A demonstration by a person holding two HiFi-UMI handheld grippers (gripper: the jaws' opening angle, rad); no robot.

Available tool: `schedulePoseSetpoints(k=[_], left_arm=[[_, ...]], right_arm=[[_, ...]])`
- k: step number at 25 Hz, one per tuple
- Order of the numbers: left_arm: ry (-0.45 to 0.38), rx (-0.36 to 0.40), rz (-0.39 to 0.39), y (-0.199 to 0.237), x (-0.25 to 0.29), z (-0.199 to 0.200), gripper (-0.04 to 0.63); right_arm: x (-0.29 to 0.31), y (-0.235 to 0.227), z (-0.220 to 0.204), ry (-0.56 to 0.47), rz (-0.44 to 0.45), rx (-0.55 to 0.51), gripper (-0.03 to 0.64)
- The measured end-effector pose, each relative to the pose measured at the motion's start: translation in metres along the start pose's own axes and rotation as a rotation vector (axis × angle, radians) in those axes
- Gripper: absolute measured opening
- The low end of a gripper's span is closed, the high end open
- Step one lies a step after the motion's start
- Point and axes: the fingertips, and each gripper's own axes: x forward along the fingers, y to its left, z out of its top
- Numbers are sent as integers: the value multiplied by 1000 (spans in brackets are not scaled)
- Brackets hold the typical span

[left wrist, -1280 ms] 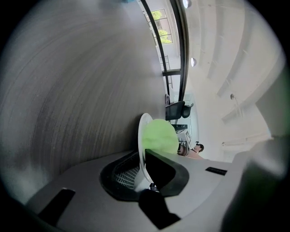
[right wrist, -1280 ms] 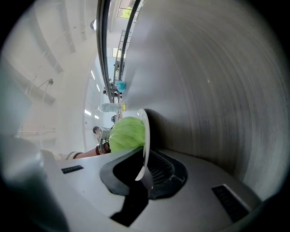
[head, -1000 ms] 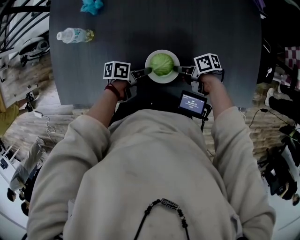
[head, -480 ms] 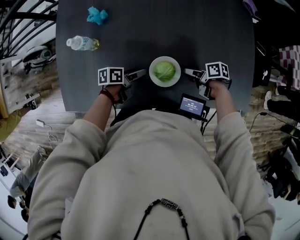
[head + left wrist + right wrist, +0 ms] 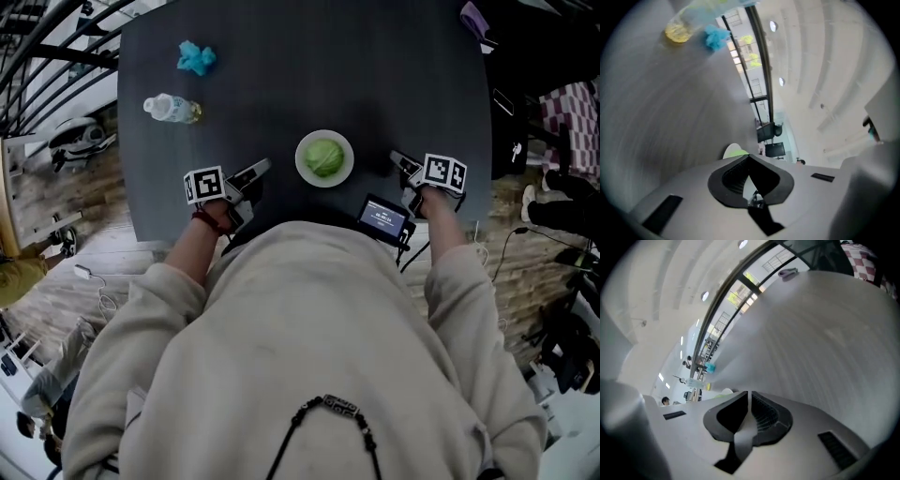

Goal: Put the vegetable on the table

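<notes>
A green cabbage [image 5: 324, 157] lies on a small white plate [image 5: 305, 171] near the front of the dark round table [image 5: 394, 75]. My left gripper [image 5: 262, 167] is to the left of the plate, clear of it, shut with nothing in it. In the left gripper view the jaws [image 5: 748, 155] touch at the tip, and the plate [image 5: 730, 150] peeks out just beyond them. My right gripper [image 5: 395, 156] is to the right of the plate, also clear of it. Its jaws [image 5: 750, 393] are closing, almost together, with nothing between them.
A plastic bottle [image 5: 171, 108] and a crumpled blue thing [image 5: 196, 57] lie at the table's far left. A purple item [image 5: 472, 16] sits at the far right edge. A small screen [image 5: 384, 217] hangs by my right forearm at the near edge.
A second ago both grippers' tips were at the sides of the cabbage. Both have since drawn back outward and toward the near edge, and the cabbage stays on the plate.
</notes>
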Motion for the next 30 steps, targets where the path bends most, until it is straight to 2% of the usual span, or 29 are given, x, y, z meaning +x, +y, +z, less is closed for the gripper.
schedulePoseSetpoints(k=[1,4,7,9,14,17,19,23,30], left_arm=[[12,81,-26,-15,0,1,6],[14,321,-48,-58,-7,9,6],[-52,480,-82,-113,-11,29,6],[-123,587,-95,-154,-13,49,6],[-281,934,-107,-275,-29,81,6],[-371,1118,-100,-332,-42,85,6],[-427,1188,-96,-358,-50,84,6],[-479,1253,-128,-387,-63,73,6],[-466,1280,-146,-393,-59,67,6]], right_arm=[[-10,10,10,-45,24,-19,31],[-46,59,37,-168,112,-118,21],[-94,128,69,-337,243,-132,20],[-119,177,82,-413,298,-230,20],[-164,286,88,-572,280,-571,18],[-188,339,88,-647,293,-715,17],[-202,369,83,-686,313,-810,17],[-220,406,71,-739,311,-950,15],[-224,414,70,-737,317,-994,15]])
